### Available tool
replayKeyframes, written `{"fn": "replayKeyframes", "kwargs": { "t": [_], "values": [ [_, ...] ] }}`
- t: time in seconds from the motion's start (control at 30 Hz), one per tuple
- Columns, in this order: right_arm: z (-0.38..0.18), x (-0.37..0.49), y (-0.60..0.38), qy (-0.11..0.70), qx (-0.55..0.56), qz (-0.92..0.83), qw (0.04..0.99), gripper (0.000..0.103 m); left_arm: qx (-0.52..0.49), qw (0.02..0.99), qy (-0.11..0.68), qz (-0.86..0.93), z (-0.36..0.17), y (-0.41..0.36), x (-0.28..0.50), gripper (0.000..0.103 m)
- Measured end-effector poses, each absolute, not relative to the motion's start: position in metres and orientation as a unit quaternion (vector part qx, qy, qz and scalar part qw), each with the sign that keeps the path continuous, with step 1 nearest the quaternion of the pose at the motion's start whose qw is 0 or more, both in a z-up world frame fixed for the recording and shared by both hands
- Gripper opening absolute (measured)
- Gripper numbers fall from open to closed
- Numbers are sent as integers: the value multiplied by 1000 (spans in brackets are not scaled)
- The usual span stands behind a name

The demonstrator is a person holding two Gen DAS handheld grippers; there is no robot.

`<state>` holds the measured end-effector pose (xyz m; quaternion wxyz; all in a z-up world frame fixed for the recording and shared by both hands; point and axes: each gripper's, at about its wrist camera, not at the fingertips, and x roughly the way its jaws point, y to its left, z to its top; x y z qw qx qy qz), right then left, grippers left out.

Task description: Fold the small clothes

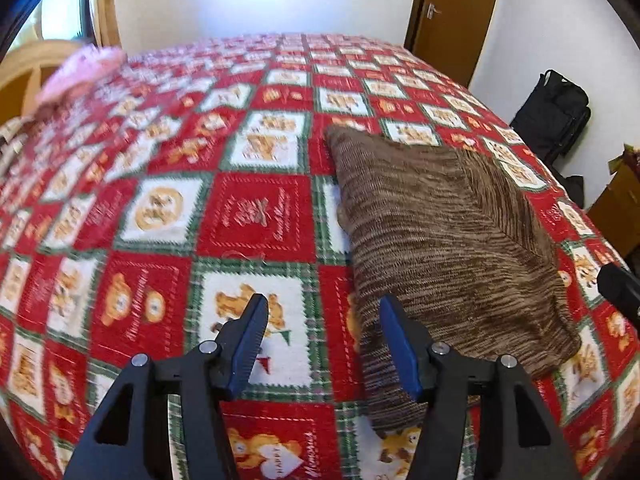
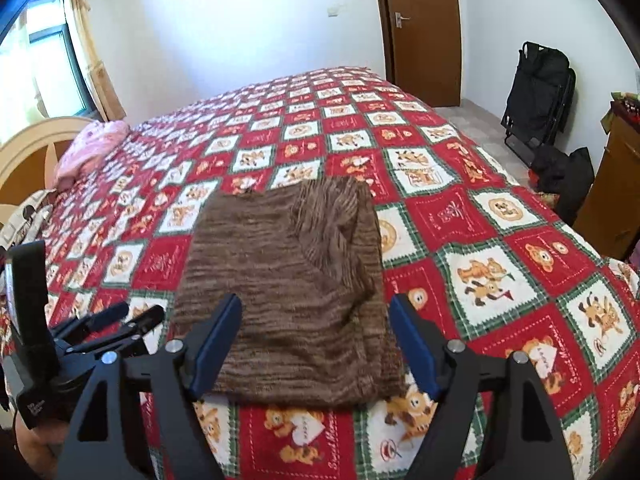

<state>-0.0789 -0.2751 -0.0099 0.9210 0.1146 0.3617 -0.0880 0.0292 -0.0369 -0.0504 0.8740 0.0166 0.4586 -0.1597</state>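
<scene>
Both tongs, left and right, spread wide and empty above the folded brown knit, risk snagging its near edge and spoiling the fold.

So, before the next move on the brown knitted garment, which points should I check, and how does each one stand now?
1. Brown knitted garment lies folded on the bedspread: ok.
2. Left hand-held gripper open, nothing between its fingers: ok.
3. Right hand-held gripper open, not pinching the knit: ok.
4. Fold edges even: not ok; one darker flap lies askew on the right side.
5. Layers underneath lie flat: cannot tell.
6. Pink clothing near the headboard lies apart from the garment: ok.
</scene>
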Motion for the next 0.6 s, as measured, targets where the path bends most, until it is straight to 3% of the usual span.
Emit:
{"fn": "replayKeyframes", "kwargs": {
  "t": [0.2, 0.33, 0.47, 0.6],
  "values": [
    [-19, -78, -286, 369, 118, -97, 917, 84, -71, 829, 517, -201, -61, -32, 40, 59],
    [-24, -79, -302, 375, 140, -110, 910, 84, -58, 837, 503, -206, -54, -37, 40, 60],
    [-25, -75, -317, 372, 163, -111, 907, 84, -89, 834, 499, -220, -48, -39, 54, 76],
    [-24, -60, -325, 372, 169, -107, 907, 84, -67, 849, 482, -204, -39, -55, 70, 76]
  ]
}}
